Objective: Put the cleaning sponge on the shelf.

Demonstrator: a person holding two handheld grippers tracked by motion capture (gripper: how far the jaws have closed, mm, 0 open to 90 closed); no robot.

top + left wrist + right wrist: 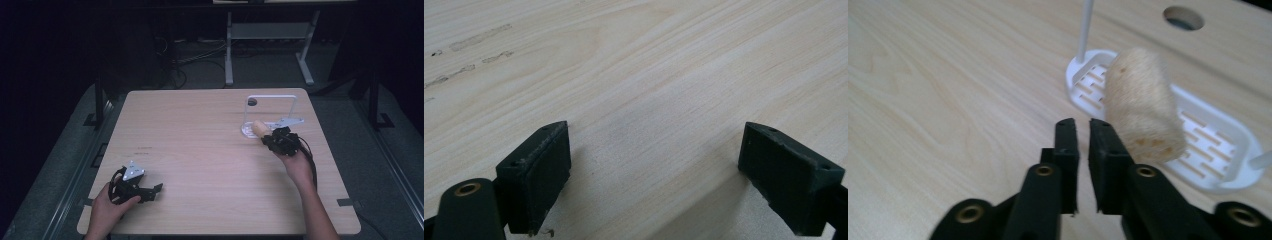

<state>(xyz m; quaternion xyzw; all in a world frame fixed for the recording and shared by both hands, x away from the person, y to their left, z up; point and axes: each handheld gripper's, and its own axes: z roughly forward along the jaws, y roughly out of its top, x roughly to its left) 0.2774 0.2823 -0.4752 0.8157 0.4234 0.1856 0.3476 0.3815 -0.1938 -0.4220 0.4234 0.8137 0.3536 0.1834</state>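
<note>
Two grippers are seen over the pale wooden worktop [200, 150]. The left gripper [654, 170] rests at the near left, its jaws spread wide with bare wood between them. The right gripper [1083, 160] is at the far right, jaws nearly closed with nothing between them. A beige, fuzzy cylindrical roll [1143, 110] lies just beside its right jaw, over the white slotted plastic tray [1213, 145] with thin upright rods.

Dim room, pale wooden table [200, 150], grey floor [350, 110], metal frame legs [229, 50], tangled cables [190, 57]
</note>
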